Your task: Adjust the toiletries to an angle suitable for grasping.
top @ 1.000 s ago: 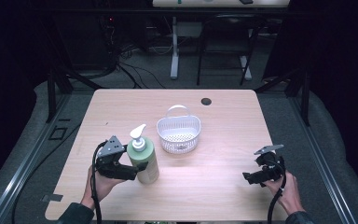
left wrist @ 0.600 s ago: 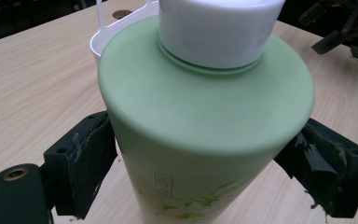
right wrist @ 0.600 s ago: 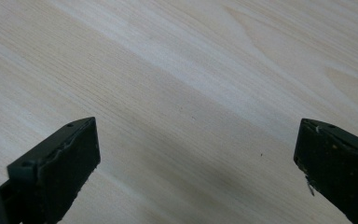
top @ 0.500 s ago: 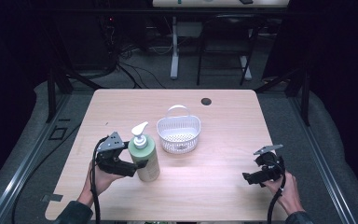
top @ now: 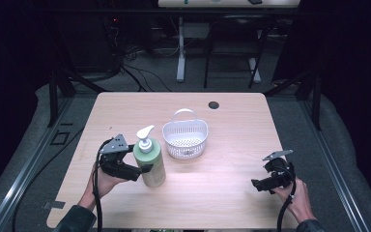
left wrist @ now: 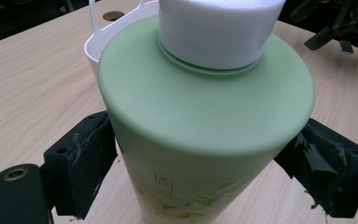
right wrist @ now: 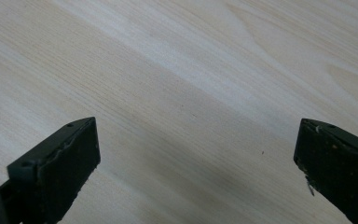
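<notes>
Wooden table [top: 222, 193] carries everything. White perforated basket [top: 185, 140] sits near centre, handle up. Green pump bottle [top: 149, 162] stands upright at front-left, just beside the basket, white pump head on top. Left gripper [top: 142, 170] has both jaws clamped on the bottle's sides, pads pressing the body in the left gripper view. Right gripper [top: 257, 184] sits low over bare wood at front-right, well apart from the bottle, jaws spread wide, nothing between them.
</notes>
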Available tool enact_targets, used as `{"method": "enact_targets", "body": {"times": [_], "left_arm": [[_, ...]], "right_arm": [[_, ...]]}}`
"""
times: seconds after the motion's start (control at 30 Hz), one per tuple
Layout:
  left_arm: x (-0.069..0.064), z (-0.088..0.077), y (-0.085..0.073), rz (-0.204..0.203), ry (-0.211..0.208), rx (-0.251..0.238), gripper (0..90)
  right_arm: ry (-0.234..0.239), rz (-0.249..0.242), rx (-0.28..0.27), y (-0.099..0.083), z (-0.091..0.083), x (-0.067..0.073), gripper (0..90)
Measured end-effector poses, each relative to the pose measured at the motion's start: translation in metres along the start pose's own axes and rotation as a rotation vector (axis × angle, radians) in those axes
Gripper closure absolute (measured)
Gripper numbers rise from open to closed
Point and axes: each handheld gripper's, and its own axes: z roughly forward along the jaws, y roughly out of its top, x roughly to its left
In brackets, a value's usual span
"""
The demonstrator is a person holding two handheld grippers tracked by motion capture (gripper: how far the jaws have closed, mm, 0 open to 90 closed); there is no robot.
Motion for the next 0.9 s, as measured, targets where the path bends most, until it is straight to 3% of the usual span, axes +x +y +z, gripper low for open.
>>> {"method": "enact_targets", "body": {"times": [0.47, 0.77, 0.9], "left_arm": [[0.012, 0.008, 0.006, 0.009, -0.013, 0.0, 12.6], [0.011, 0.007, 0.007, 0.01, -0.006, 0.017, 12.4], [0.009, 0.003, 0.009, -0.002, -0.015, -0.002, 8.5]], "right_arm": [[-0.01, -0.005, 0.003, -0.001, -0.002, -0.001, 0.0], [-0.02, -0.014, 0.007, -0.001, -0.002, 0.0, 0.0], [-0.025, -0.018, 0.007, -0.001, -0.003, 0.0, 0.0]]}}
